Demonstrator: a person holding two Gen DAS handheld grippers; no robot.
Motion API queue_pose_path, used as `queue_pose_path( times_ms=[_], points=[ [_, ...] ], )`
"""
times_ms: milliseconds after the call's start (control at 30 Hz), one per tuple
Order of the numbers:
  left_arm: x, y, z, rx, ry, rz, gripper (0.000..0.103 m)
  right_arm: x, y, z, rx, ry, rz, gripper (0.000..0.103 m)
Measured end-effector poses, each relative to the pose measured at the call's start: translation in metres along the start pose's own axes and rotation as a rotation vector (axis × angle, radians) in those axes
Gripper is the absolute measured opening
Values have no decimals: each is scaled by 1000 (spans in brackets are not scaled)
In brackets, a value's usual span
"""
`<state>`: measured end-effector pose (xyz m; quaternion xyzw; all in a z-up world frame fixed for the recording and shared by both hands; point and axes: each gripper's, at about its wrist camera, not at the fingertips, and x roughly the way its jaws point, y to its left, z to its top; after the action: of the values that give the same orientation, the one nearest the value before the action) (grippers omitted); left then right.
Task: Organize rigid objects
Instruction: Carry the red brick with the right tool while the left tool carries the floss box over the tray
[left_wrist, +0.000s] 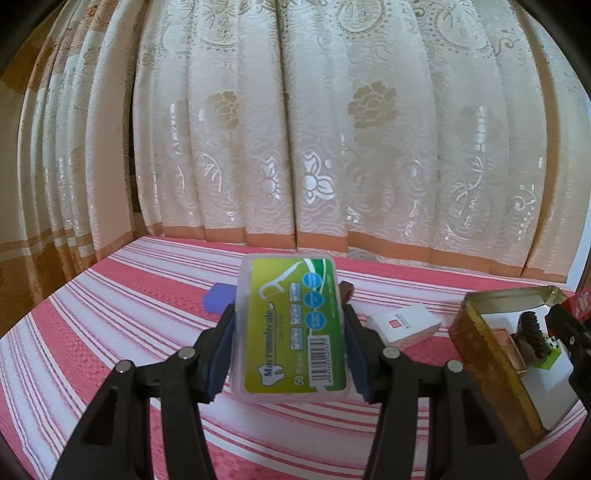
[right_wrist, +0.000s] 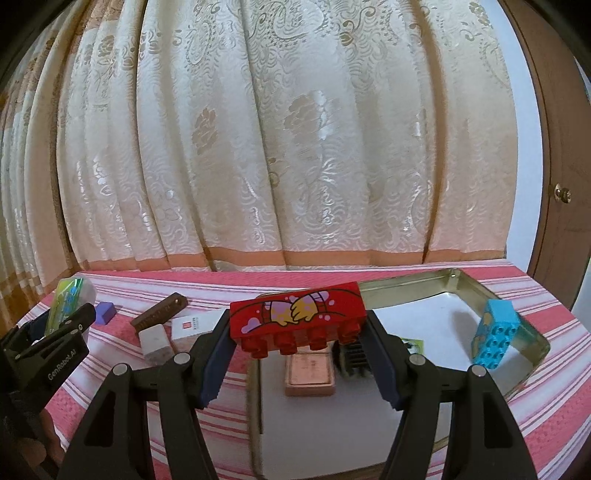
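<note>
My left gripper is shut on a clear floss-pick box with a green label and holds it above the striped cloth; it also shows at the far left of the right wrist view. My right gripper is shut on a red toy brick with a cartoon print, held above the open gold tin, studs facing down. Inside the tin lie a blue toy brick, a copper-coloured block and a dark comb-like piece.
On the red-and-white striped cloth lie a purple block, a white box with a red logo, a white eraser and a brown bar. A cream curtain hangs behind the table. A wooden door stands at the right.
</note>
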<state>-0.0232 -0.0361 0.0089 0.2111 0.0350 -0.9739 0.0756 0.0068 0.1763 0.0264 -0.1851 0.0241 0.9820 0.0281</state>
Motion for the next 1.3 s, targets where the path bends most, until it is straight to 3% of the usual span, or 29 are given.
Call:
queue_pose_path(
  times_ms=[200, 667, 1033, 1300],
  points=[
    [-4, -17, -3, -27, 13, -49, 54, -3, -21, 1, 3, -13, -20, 68],
    [-27, -72, 2, 4, -59, -122, 54, -3, -99, 10, 62, -39, -111, 68],
    [-35, -135, -2, 94, -28, -252, 54, 0, -164, 17, 131, -45, -204, 68],
    [-43, -186, -11, 195, -18, -304, 54, 10, -174, 19, 89, -10, -224, 68]
  ],
)
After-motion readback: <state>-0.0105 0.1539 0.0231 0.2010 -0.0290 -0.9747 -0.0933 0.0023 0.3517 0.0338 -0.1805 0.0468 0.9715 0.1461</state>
